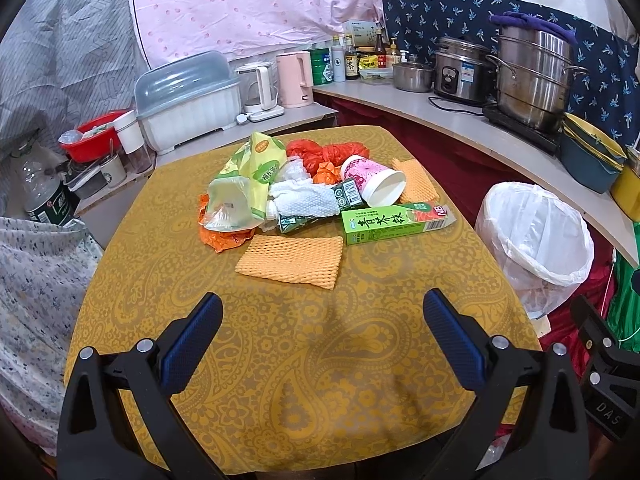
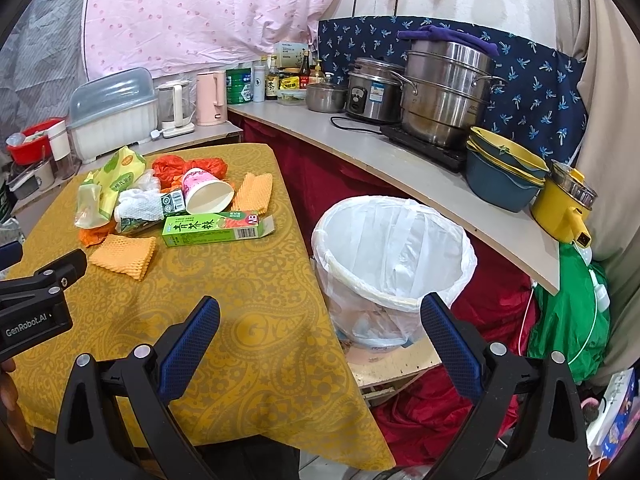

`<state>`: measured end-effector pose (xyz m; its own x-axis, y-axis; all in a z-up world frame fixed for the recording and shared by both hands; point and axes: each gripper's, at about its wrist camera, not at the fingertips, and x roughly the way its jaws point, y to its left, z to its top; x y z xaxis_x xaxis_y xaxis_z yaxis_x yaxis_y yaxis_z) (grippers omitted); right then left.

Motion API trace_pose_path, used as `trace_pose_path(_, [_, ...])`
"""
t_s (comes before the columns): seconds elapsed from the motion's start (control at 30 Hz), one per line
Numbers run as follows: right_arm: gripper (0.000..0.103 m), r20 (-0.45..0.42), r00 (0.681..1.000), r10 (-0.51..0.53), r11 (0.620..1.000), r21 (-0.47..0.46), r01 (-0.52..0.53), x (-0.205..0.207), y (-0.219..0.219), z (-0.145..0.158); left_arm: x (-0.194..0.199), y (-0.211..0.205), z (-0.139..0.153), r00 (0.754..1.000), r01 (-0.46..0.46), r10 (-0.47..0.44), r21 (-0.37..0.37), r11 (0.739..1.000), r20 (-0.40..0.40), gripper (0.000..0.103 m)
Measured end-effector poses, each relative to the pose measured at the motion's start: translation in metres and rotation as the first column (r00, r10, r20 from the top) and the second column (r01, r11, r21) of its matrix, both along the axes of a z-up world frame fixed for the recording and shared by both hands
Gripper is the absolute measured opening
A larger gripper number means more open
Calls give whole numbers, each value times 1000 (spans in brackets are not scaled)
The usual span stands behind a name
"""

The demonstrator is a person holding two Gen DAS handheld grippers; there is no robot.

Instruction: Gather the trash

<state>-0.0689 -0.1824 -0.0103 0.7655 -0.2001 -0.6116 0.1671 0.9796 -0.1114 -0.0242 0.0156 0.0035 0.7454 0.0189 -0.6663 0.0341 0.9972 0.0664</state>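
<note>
The left gripper (image 1: 322,320) hangs above the near part of the table with its blue-padded fingers spread wide and nothing between them, and the right gripper (image 2: 320,322) is likewise wide apart and empty, straddling the table's right edge with one finger over the cloth and the other over the bin. The table (image 1: 280,380) is the largest thing in view, covered in a mustard-yellow paisley cloth, and the trash sits heaped on its far half. Just off the table's right side, on the floor below a curved counter (image 2: 400,168), stands the waste bin (image 2: 394,248), lined with a white bag and open at the top. In the heap, a yellow-green plastic bag (image 1: 256,164) lies at the left, with a crumpled red plastic bag (image 1: 320,150) behind the pile. A long green tea carton (image 1: 396,222) lies flat at the front right, its end flap open. An orange foam net (image 1: 290,260) lies nearest the grippers, just in front of the heap, and a second orange foam net (image 1: 414,180) rests at the far right. A pink-patterned paper cup (image 1: 374,184) lies tipped on its side, mouth toward the camera, touching the carton. A wad of white tissue (image 1: 308,198) sits in the middle of the pile beside a dark green wrapper (image 1: 348,192).
</note>
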Motion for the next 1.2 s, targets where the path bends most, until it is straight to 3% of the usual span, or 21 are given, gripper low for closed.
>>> trace_pose_path(1.2, [96,-10,1000,-2,1000,-11,2,5,4,-7,2,6,-5,1000,-5,5,-5,1000,11,96])
